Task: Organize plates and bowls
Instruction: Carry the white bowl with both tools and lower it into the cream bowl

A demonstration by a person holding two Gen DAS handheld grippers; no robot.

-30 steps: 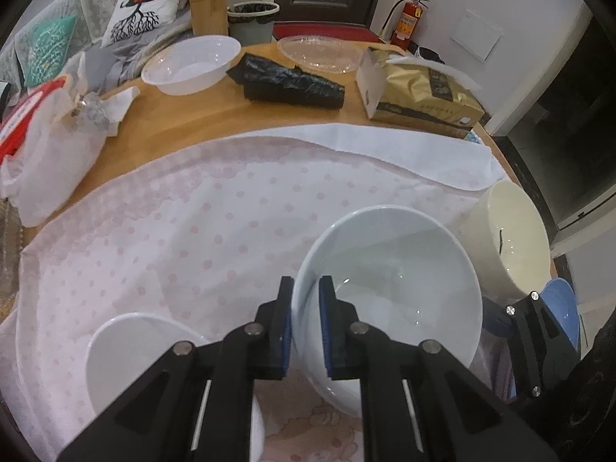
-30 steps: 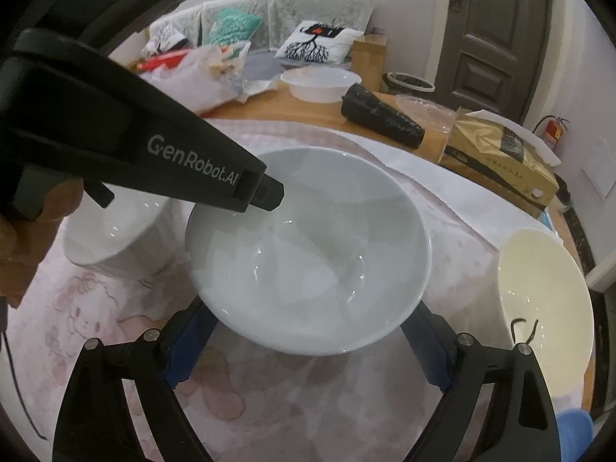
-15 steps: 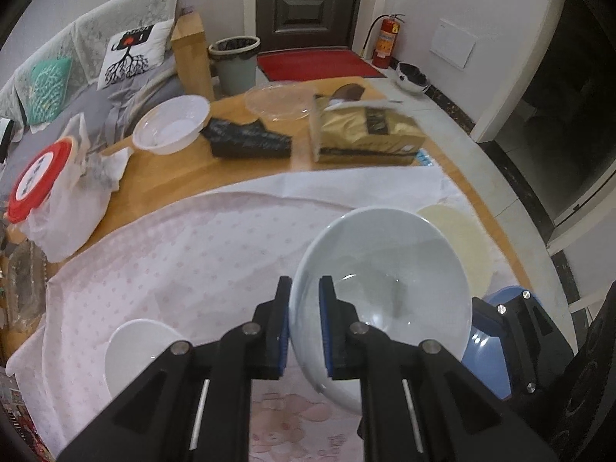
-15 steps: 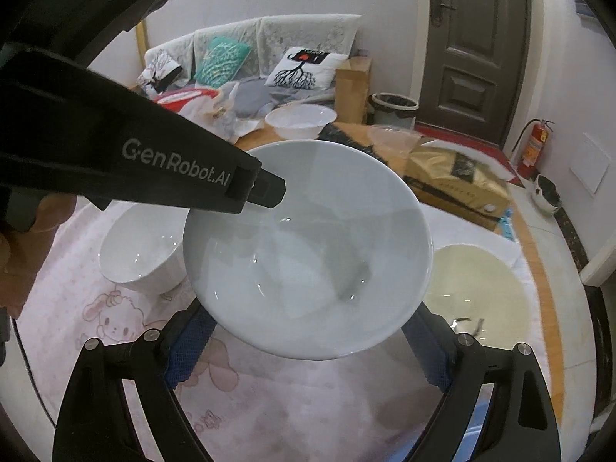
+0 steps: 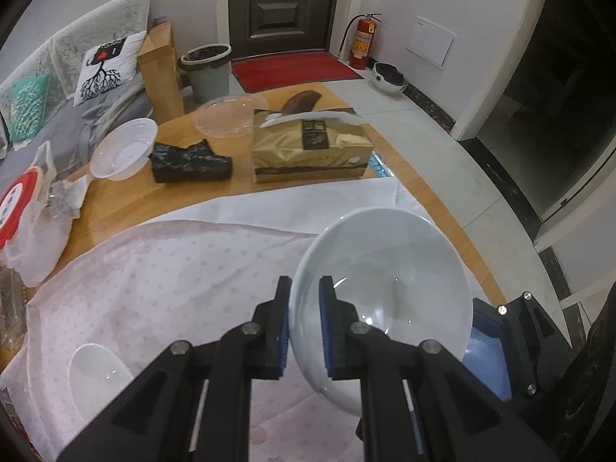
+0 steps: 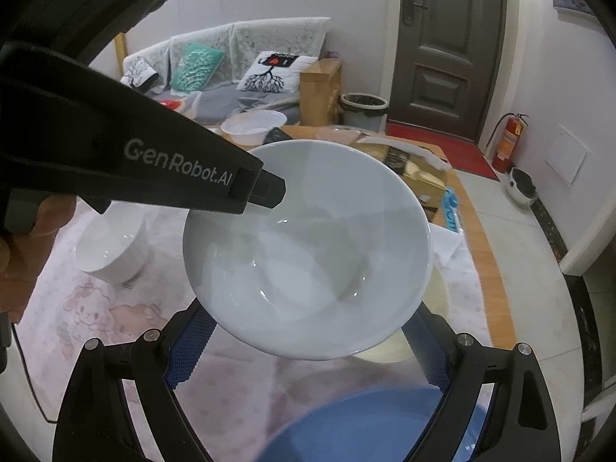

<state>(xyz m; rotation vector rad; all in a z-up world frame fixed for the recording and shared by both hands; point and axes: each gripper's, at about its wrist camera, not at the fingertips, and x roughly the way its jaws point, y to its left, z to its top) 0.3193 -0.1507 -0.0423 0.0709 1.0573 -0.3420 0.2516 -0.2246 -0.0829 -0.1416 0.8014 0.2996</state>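
My left gripper [image 5: 304,323] is shut on the rim of a large white bowl [image 5: 385,296] and holds it in the air above the pink tablecloth. In the right wrist view the same white bowl [image 6: 308,246] hangs above my right gripper [image 6: 308,342], which is open wide with its blue pads under the bowl's sides. A cream bowl [image 6: 435,292] is mostly hidden behind it. A blue plate [image 6: 369,427] lies at the near right and also shows in the left wrist view [image 5: 485,354]. A small white bowl [image 5: 96,377] sits at the left, also in the right wrist view [image 6: 111,250].
At the back of the round wooden table [image 5: 127,200] stand a gold tissue box [image 5: 308,150], a black bag [image 5: 188,161], a clear plastic bowl [image 5: 123,150] and a clear lid [image 5: 227,119]. A red-lidded container in a plastic bag [image 5: 19,211] is far left.
The left gripper has lifted the white bowl higher and carried it right, over the cream bowl. The right gripper has stayed open beneath it.
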